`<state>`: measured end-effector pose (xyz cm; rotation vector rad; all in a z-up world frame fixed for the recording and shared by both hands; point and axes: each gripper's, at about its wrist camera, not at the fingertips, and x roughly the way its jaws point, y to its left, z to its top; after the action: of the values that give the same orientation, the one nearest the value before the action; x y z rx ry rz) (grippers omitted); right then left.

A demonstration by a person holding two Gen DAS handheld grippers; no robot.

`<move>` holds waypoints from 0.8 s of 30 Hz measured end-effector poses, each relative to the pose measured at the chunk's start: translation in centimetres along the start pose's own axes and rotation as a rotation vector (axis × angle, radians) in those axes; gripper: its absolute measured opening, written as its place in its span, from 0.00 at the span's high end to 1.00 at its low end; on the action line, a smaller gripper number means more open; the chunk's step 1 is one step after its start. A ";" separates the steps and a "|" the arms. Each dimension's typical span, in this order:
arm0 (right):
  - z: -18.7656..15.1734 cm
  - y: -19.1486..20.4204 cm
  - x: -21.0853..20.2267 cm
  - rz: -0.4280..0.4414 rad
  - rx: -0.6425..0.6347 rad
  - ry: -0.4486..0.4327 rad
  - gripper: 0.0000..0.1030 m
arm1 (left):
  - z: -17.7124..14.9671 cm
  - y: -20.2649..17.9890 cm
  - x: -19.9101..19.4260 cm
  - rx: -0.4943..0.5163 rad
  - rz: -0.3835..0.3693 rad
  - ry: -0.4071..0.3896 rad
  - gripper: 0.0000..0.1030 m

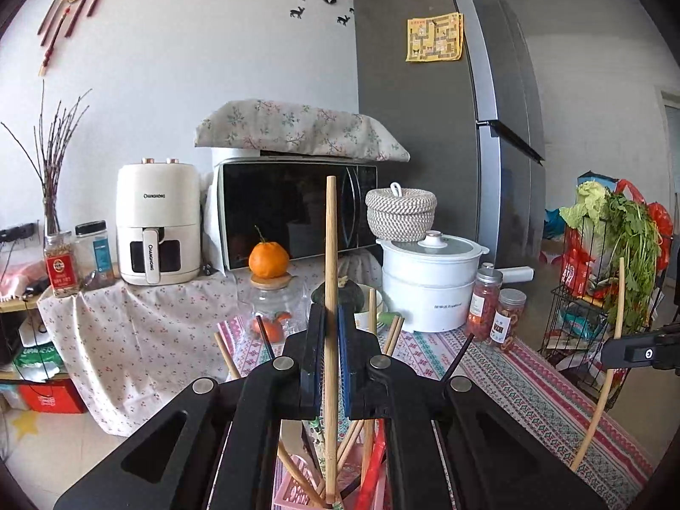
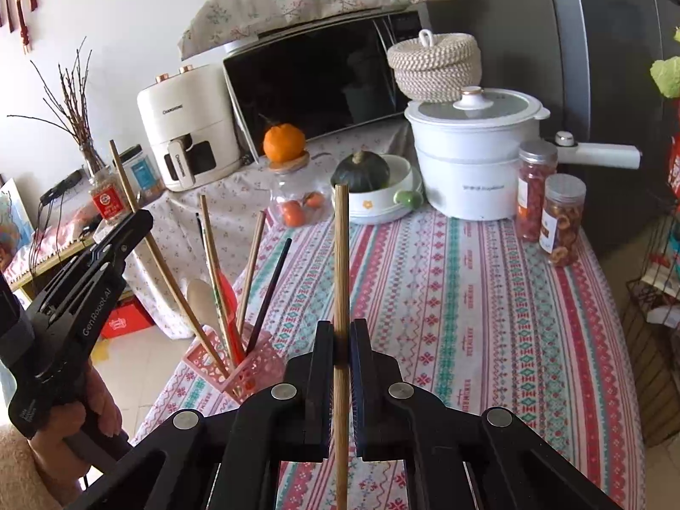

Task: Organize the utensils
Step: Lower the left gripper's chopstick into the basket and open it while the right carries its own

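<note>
Both grippers' jaws clench a wooden chopstick each: left gripper (image 1: 331,331) lowering its chopstick (image 1: 330,263) into the pink holder (image 2: 238,361); right gripper (image 2: 341,340) must follow with its chopstick (image 2: 341,255)

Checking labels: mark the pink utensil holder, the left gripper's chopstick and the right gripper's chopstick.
pink utensil holder (image 2: 250,372): right wrist view, front wall.
left gripper's chopstick (image 1: 331,229): left wrist view, shaft above the jaws.
right gripper's chopstick (image 2: 341,255): right wrist view, shaft above the jaws.
</note>
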<state>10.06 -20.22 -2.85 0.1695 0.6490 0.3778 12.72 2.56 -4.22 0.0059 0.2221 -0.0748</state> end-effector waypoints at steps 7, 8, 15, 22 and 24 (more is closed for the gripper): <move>0.0 0.6 0.4 0.007 -0.007 -0.004 0.95 | -2.1 0.4 1.5 -0.014 0.001 0.097 0.94; 0.0 0.7 0.4 0.008 -0.007 -0.006 0.95 | -2.3 0.5 1.7 -0.011 0.003 0.108 0.94; 0.5 1.4 0.8 0.021 0.008 -0.032 0.95 | -3.0 1.5 2.6 -0.053 -0.060 0.247 0.91; 1.6 3.0 0.8 0.056 0.027 -0.085 0.95 | -2.3 3.8 1.0 -0.127 -0.069 0.327 0.51; 2.0 3.6 0.7 0.071 0.034 -0.107 0.95 | -2.0 4.7 0.3 -0.145 -0.067 0.361 0.44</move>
<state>10.76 -16.74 -0.70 0.2444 0.5452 0.4232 12.96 7.29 -6.28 -0.1333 0.5885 -0.1242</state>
